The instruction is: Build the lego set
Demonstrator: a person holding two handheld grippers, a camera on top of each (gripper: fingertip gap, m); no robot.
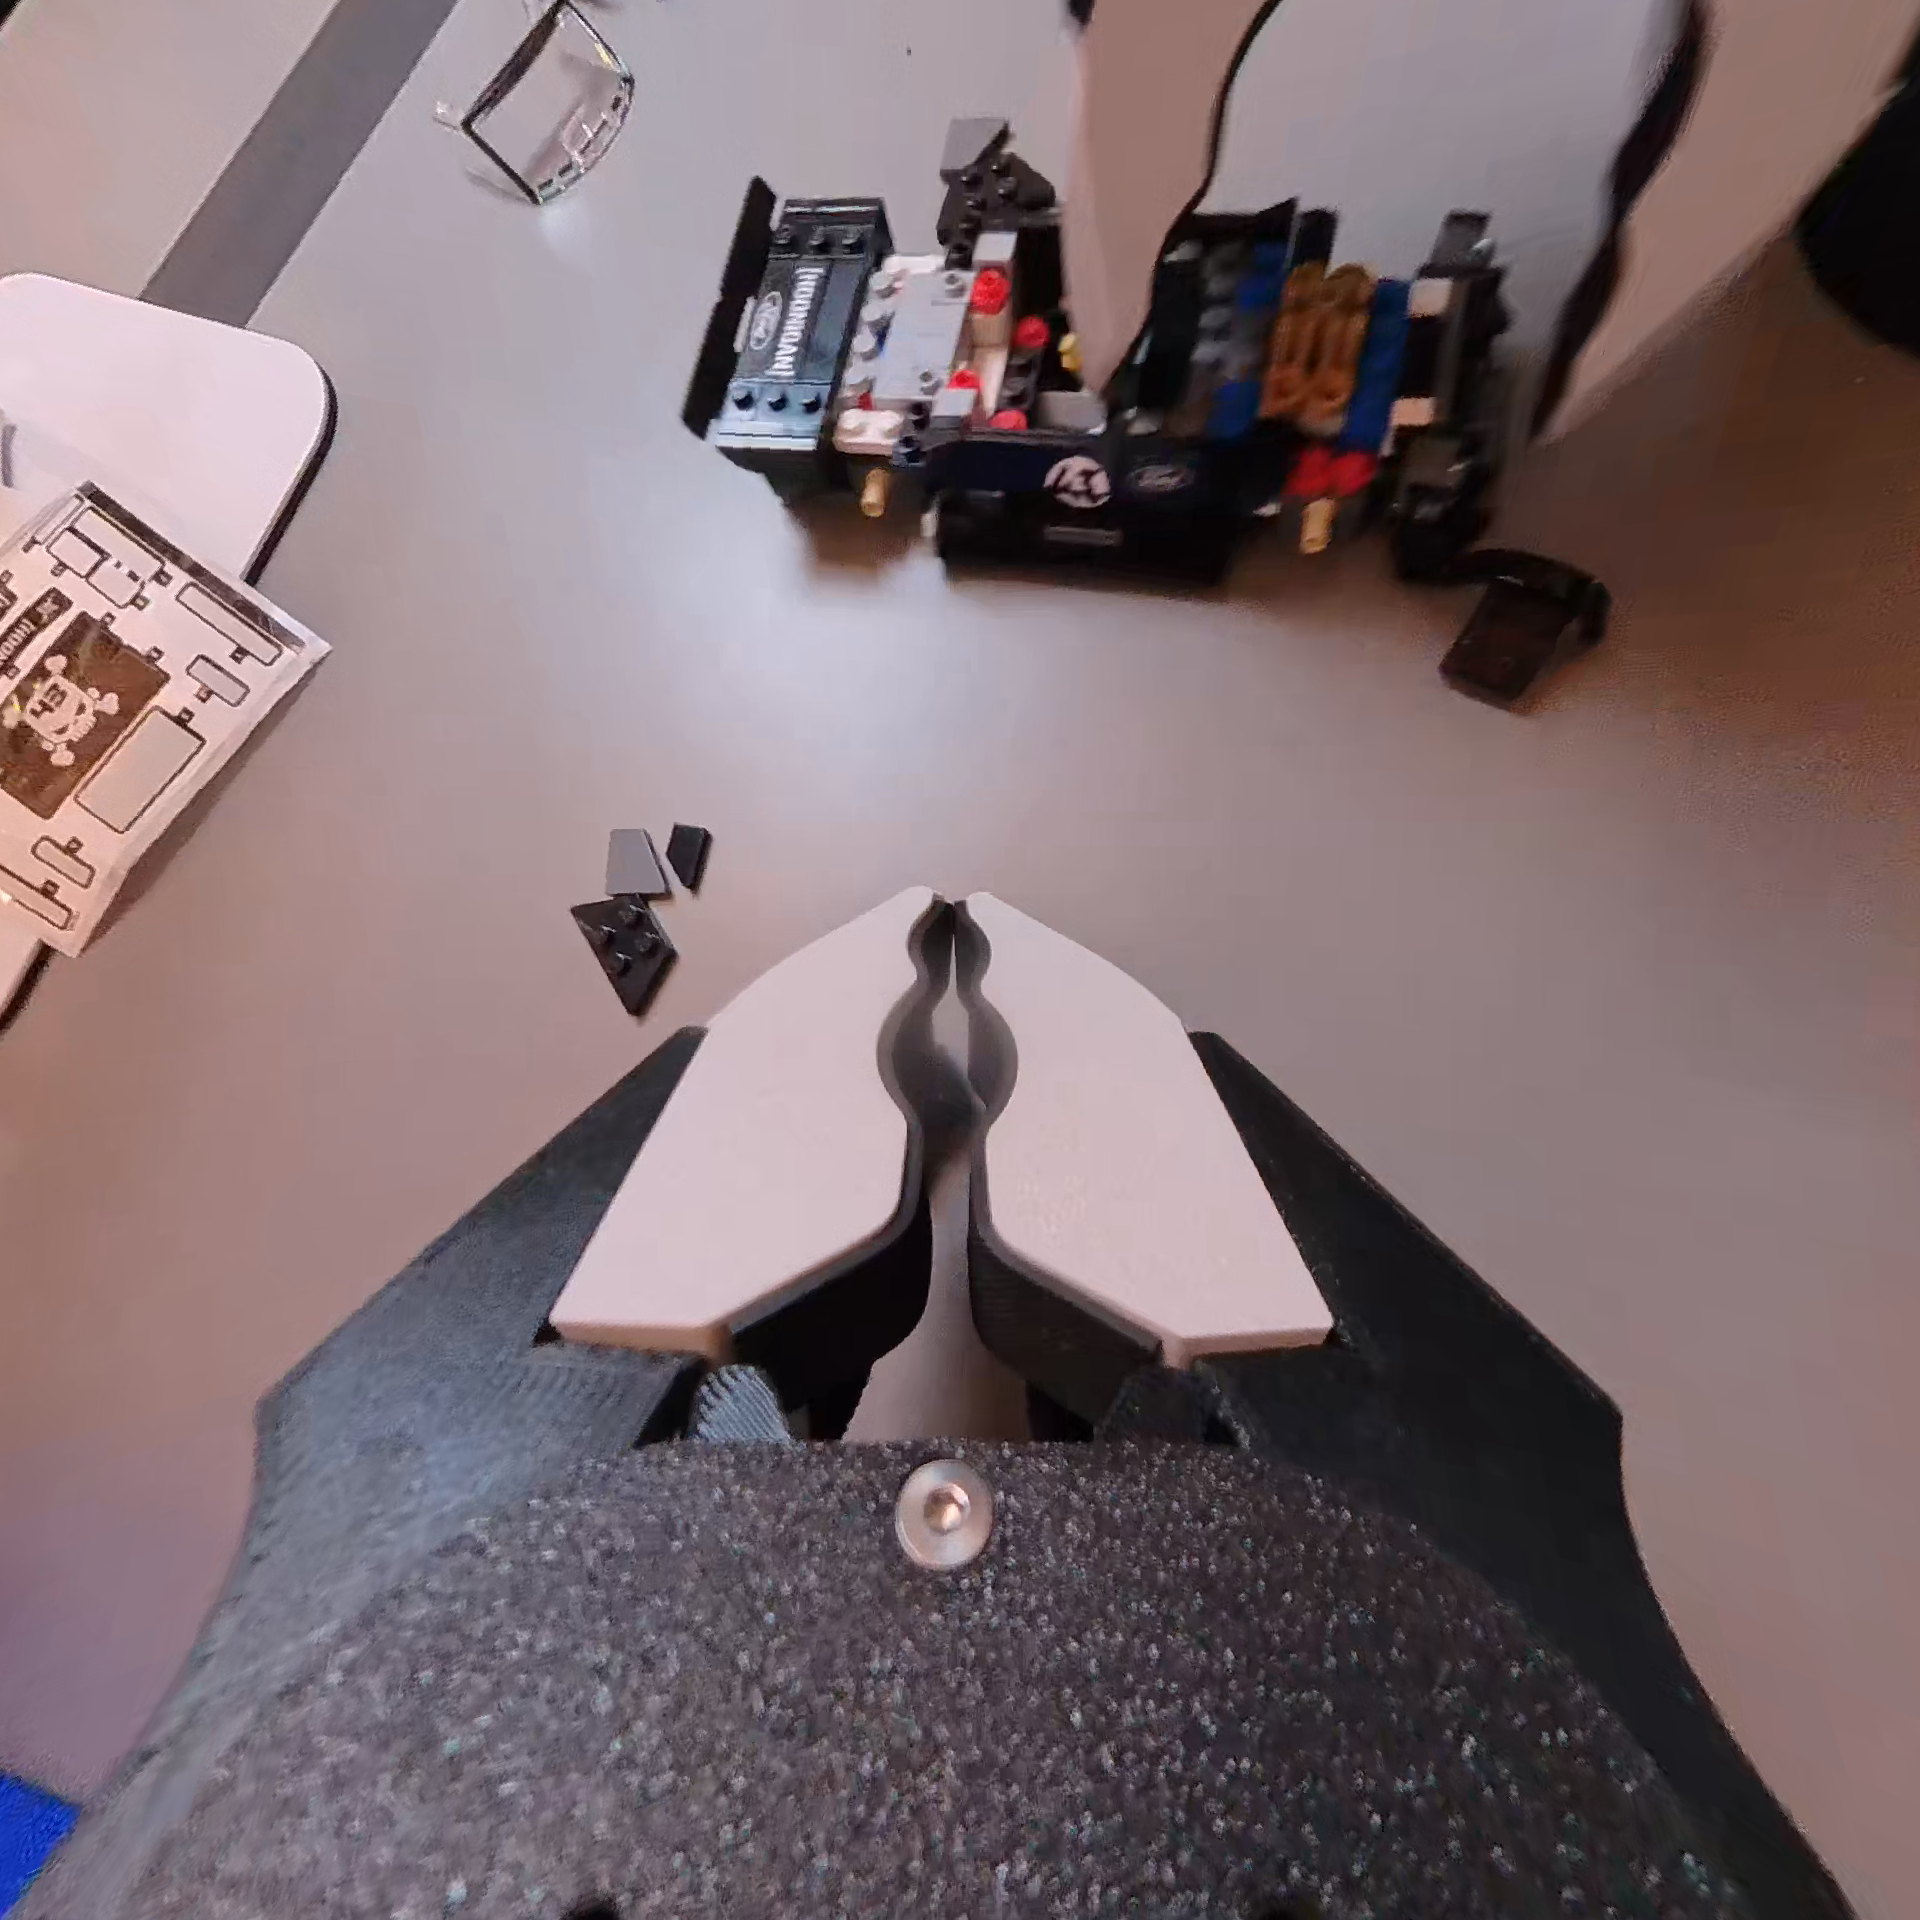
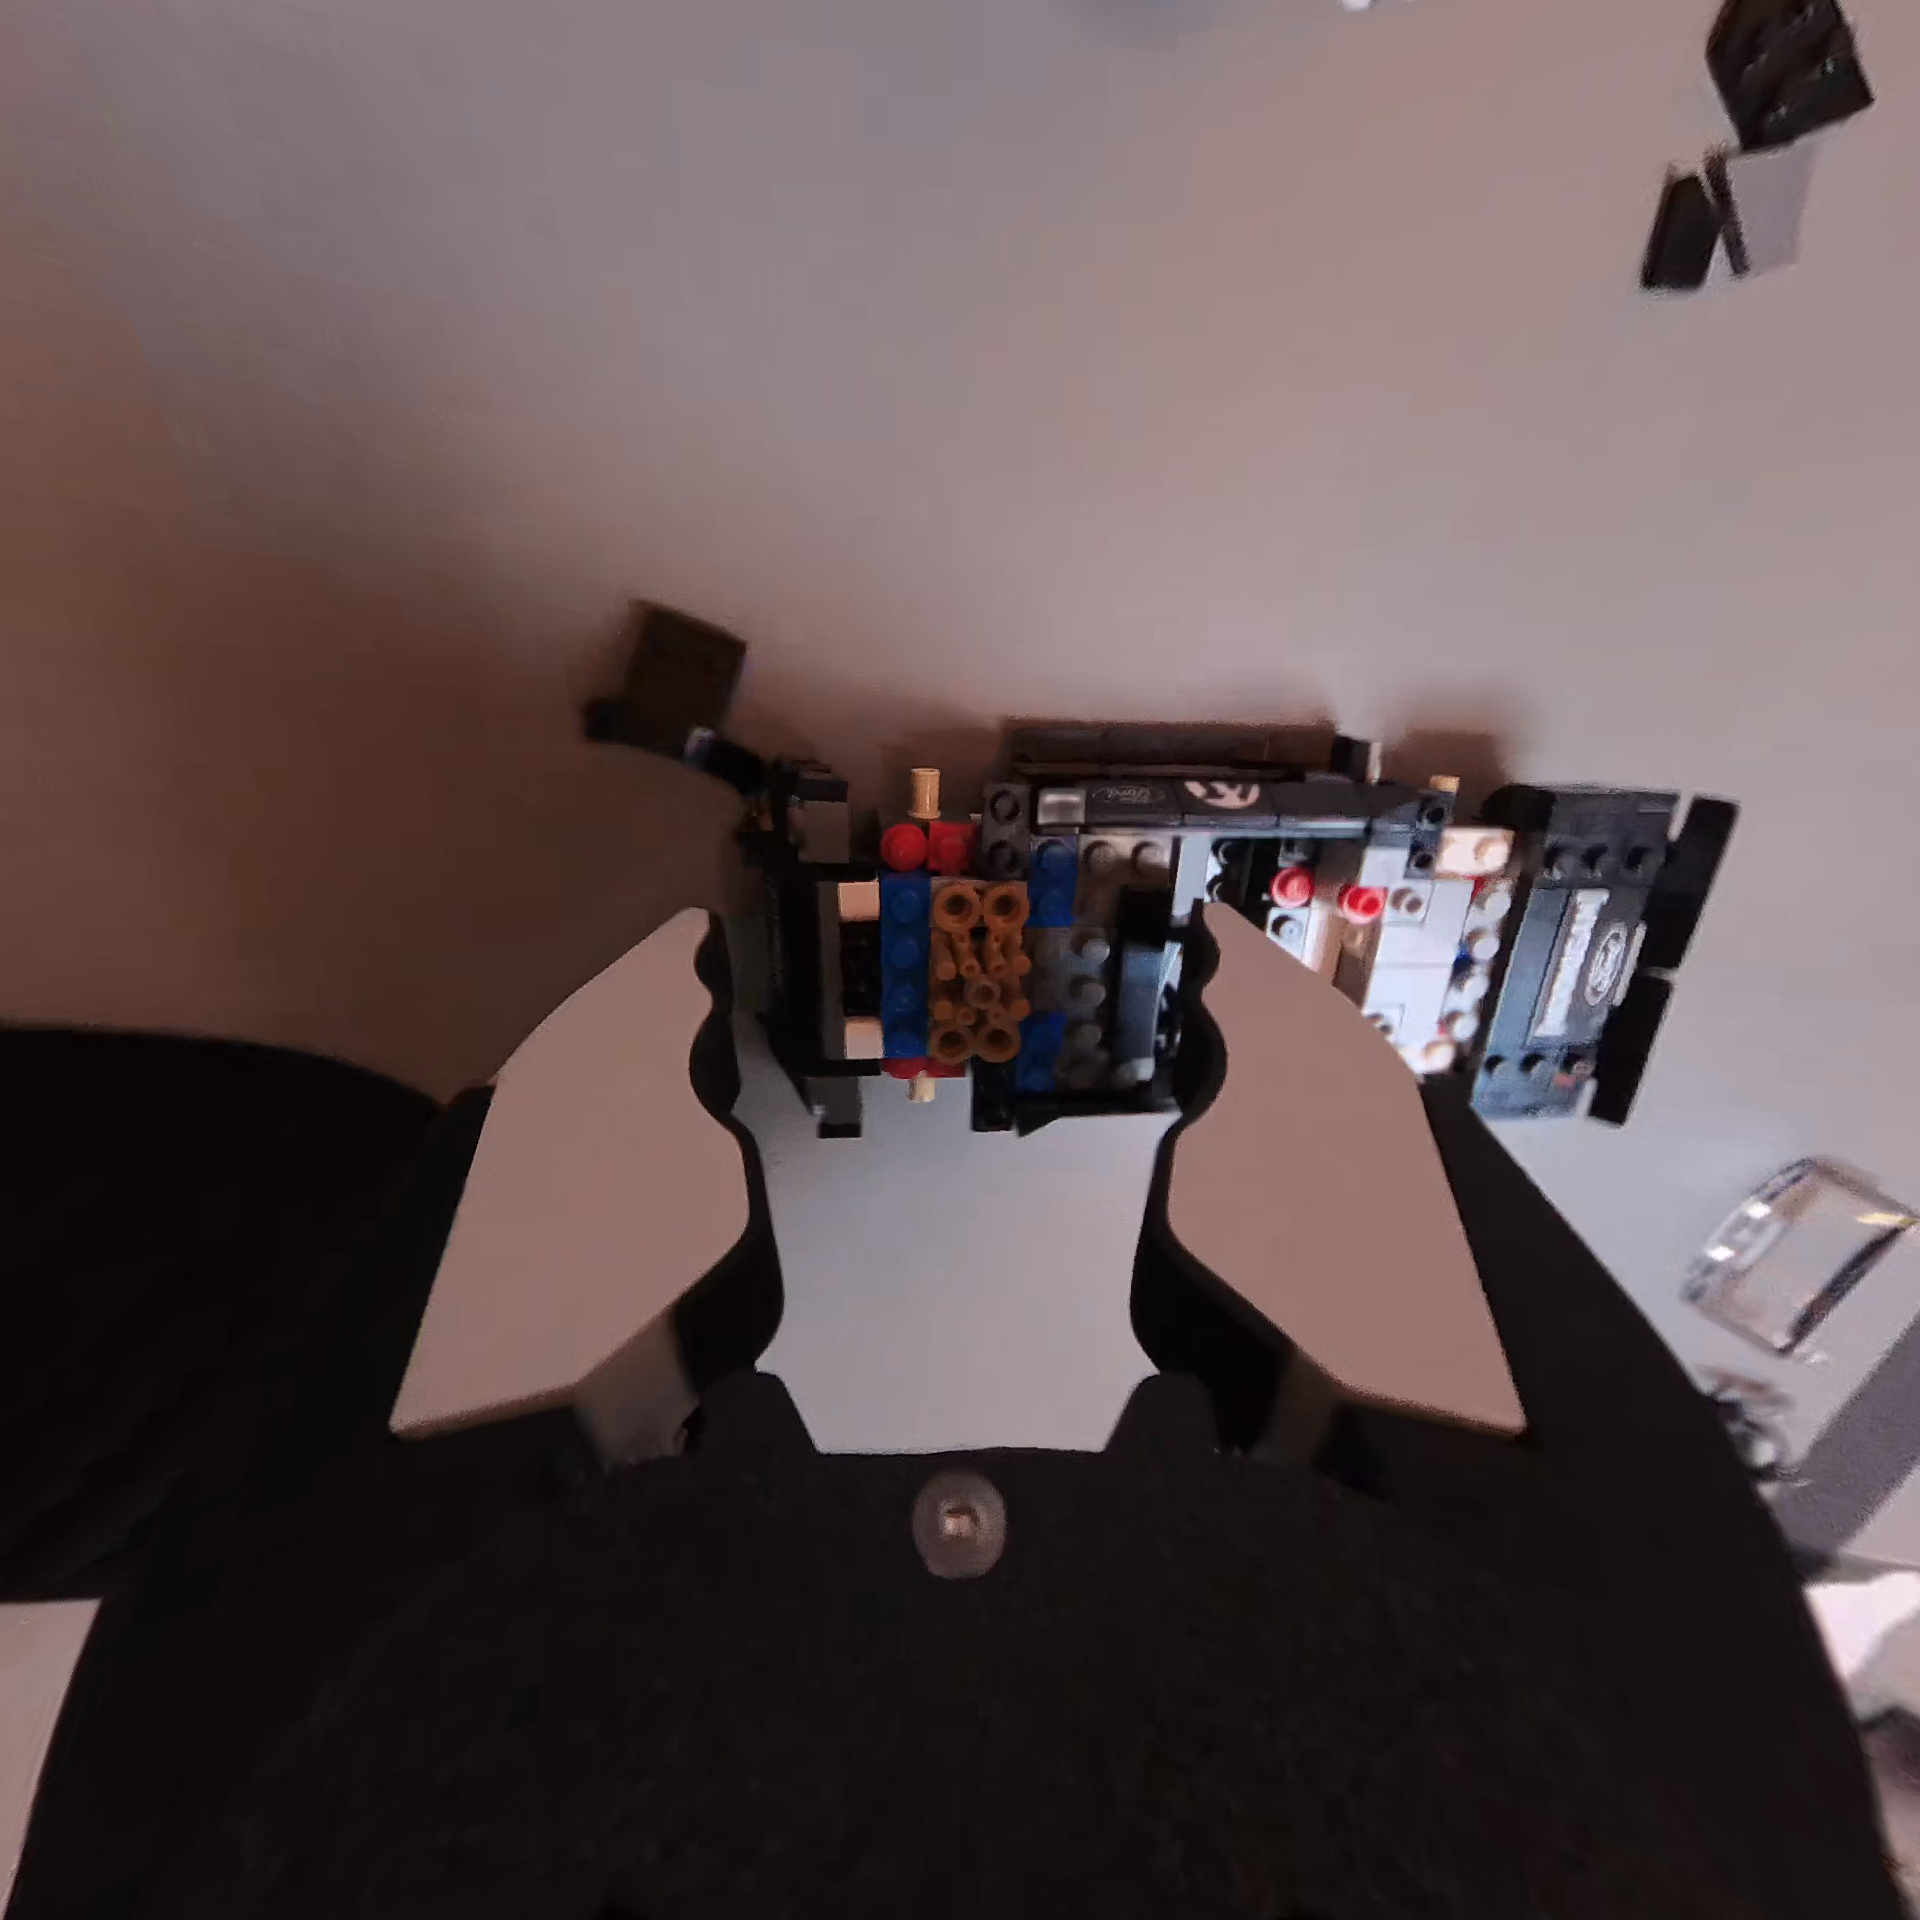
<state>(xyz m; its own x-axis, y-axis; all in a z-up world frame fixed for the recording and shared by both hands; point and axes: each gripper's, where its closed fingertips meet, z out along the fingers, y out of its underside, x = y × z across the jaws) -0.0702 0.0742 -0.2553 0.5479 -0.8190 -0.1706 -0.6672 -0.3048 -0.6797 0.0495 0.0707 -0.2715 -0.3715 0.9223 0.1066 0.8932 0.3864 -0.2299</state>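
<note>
A grey bench (image 1: 1039, 707) is seen bearing the lego car (image 1: 1091, 405) mid-surface, the left gripper (image 1: 953, 914) closed empty, the right gripper (image 2: 956, 971) spread wide above it

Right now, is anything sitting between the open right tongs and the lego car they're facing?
Nothing visible. The right tongs are open, straddling the middle of the lego car, with only bare table below them. The loose dark windshield piece lies off beyond the car's end.
</note>
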